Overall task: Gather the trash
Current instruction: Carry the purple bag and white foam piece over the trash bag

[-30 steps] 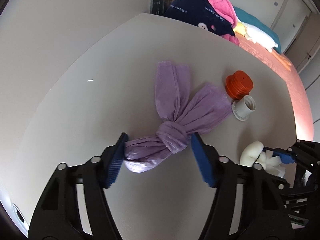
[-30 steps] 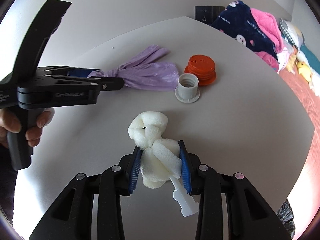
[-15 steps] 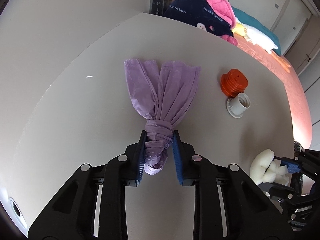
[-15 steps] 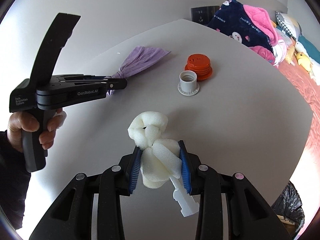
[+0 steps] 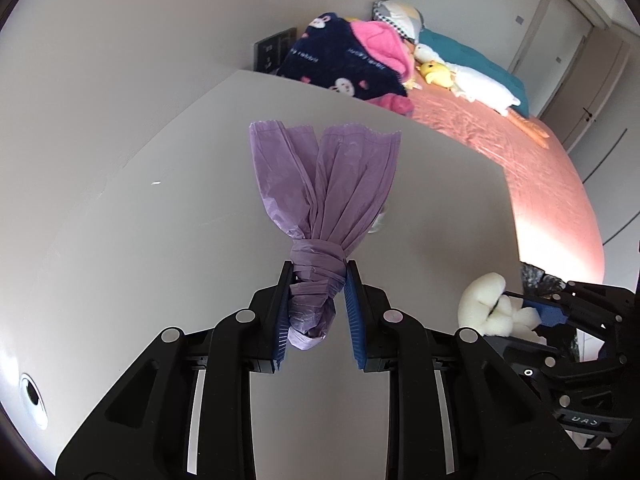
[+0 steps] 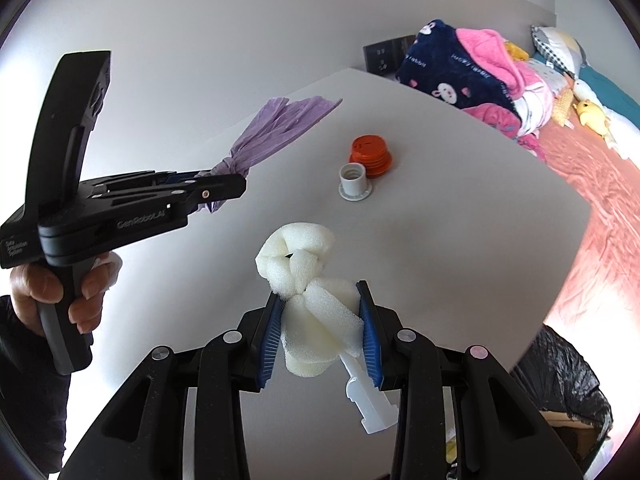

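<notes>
Two jaws clenched: left gripper (image 5: 316,304) on purple bag (image 5: 328,184), right gripper (image 6: 320,332) on foam wad (image 6: 308,280); orange cap (image 6: 370,150), grey cap (image 6: 354,182) touching on table (image 6: 460,220)

My matt black plastic left gripper (image 5: 317,304) pinches a thin, crinkled purple plastic bag (image 5: 328,184); my right gripper (image 6: 319,330) squeezes porous white foam (image 6: 308,280) above the smooth matt table (image 6: 460,208).

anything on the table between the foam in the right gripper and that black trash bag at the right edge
Nothing visible does. The right gripper holds the white foam above bare table; the black trash bag sits beyond the edge. The orange cap and grey cap lie farther back.
</notes>
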`<state>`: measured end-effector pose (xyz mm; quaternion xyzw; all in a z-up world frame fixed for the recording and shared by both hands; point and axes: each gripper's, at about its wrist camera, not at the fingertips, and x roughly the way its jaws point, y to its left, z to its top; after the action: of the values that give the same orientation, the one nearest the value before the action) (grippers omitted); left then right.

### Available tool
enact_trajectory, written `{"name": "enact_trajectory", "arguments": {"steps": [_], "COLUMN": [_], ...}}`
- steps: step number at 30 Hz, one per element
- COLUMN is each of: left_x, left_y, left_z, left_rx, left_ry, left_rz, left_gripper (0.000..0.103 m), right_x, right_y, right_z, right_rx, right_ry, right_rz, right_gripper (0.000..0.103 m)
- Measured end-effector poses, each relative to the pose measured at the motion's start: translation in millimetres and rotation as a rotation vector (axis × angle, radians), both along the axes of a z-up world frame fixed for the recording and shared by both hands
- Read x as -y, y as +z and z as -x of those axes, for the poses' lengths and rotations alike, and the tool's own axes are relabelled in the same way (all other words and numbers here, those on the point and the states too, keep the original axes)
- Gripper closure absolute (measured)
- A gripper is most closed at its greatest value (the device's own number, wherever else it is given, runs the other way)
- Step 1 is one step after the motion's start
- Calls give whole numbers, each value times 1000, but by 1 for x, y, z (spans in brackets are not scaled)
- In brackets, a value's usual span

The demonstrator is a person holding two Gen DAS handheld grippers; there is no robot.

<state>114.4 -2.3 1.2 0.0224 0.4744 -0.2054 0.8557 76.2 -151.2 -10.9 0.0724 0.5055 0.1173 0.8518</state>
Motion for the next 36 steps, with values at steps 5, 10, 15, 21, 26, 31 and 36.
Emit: {"name": "enact_trajectory", "arguments": {"steps": [5,10,15,21,26,31,36], "left_x": [21,45,74,103,128,149,170], "left_y": [14,22,28,32,34,35,37], "left_z": [16,29,39,50,59,68,81], "left_rx": [18,24,33,38,39,36,33], "left_ry": [-39,-86,-143,-201,-254,-305,-360], "left_rz": [13,23,39,47,49,54,58], "left_gripper": [79,79,79,79,79,79,79], "right_x": [14,32,53,78,96,113,129], "right_y": [14,28,36,42,46,50,56], "right_z": [17,39,59,80,94,108,123], "right_rx": [22,52,71,81,89,102,114], "right_ry": [-30,-69,-112,-163,-205,-254,-305], "right_rz": [-4,1,8,18,30,37,47], "right_gripper": [66,66,65,65,65,65,65]}}
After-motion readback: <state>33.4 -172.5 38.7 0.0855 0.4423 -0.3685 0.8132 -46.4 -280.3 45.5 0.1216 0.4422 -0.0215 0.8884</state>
